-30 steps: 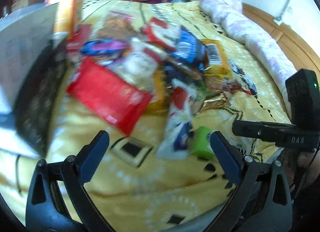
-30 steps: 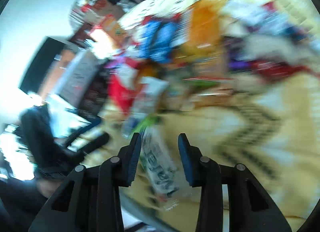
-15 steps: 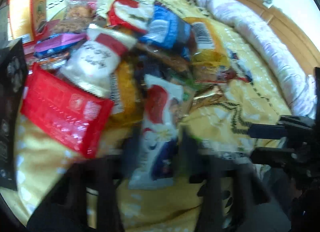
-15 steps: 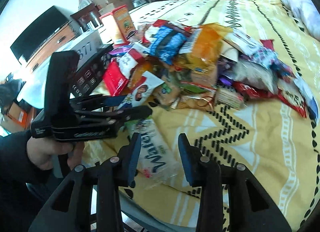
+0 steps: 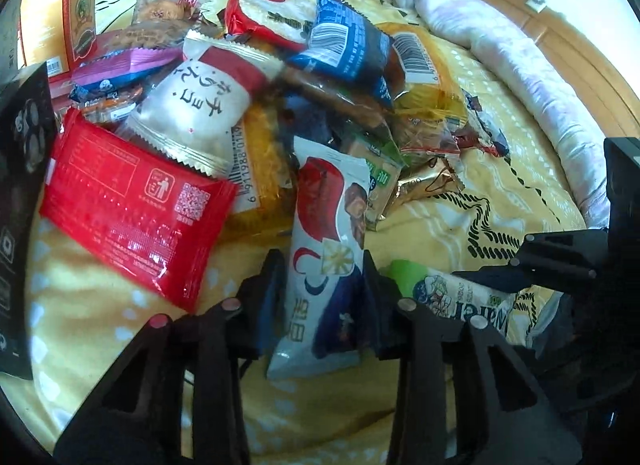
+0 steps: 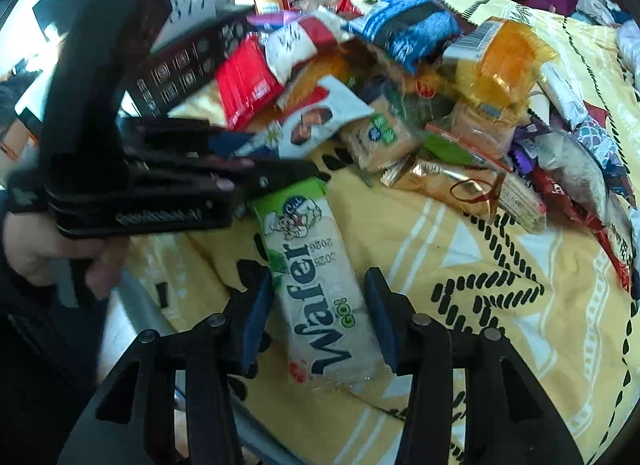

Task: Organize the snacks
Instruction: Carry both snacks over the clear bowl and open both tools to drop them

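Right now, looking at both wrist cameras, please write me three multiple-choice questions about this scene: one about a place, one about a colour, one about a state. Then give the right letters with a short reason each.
1. Where does the Wafer pack lie?
A. on the yellow bedspread
B. inside the orange box
C. on top of the snack pile

2. What colour is the flat packet with a QR code at the left of the pile?
A. blue
B. red
C. green

3. What is between the pads of the left gripper?
A. nothing
B. the gold wrapper
C. the white, red and blue snack bag

Answers:
1 A: the pack rests flat on the patterned yellow cloth, between the opening jaws of the right gripper.
2 B: its wrapper is bright red with white print.
3 C: both pads press on the sides of that bag.
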The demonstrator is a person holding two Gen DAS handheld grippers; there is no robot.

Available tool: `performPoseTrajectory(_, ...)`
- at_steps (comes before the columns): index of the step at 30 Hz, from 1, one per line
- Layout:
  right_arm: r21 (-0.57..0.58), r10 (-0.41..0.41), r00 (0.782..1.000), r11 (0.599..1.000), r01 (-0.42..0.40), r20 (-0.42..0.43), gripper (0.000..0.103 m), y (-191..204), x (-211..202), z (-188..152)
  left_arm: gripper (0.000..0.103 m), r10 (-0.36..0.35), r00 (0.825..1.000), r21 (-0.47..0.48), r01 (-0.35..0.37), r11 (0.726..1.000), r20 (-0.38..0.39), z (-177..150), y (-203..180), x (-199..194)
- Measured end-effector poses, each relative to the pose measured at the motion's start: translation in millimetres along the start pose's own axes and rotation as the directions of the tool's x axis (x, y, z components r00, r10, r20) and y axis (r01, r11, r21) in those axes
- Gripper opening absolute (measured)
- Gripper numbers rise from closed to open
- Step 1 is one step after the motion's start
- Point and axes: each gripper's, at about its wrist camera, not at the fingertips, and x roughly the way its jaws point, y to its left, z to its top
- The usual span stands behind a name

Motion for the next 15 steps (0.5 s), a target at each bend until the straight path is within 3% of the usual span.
performPoseTrajectory(2, 0.027, -0.008, 1.0, 1.0, 0.007, 0.015, 0.041, -1.7, -2.6, -2.7, 0.029, -0.001, 1.0, 0.001, 0.001, 1.0, 0.005, 2.5, -2.4, -5.4)
performPoseTrajectory(9, 0.193, -0.068, 0.987, 0.98, 0.039, 0.146, 0.039, -23.4, -52.6, -11.9, 0.028, -0.013, 0.995, -0.012, 0.015, 1.0, 0.103, 19.0, -10.3, -59.0)
performPoseTrajectory(11, 0.23, -0.093, 0.976, 0.972, 0.047, 0.195, 0.039, -27.7, -73.0, -5.5, 0.028, -0.013, 0.988, -0.027, 0.018, 0.999, 0.156, 27.3, -7.1, -85.1)
performPoseTrajectory(15, 0.225, -0.117, 0.946, 0.973, 0.049, 0.301, 0.039, -17.1, -110.3, 30.5, 0.028, 0.054, 0.959, -0.083, -0.032, 0.996, 0.278, 43.7, 16.8, -149.7)
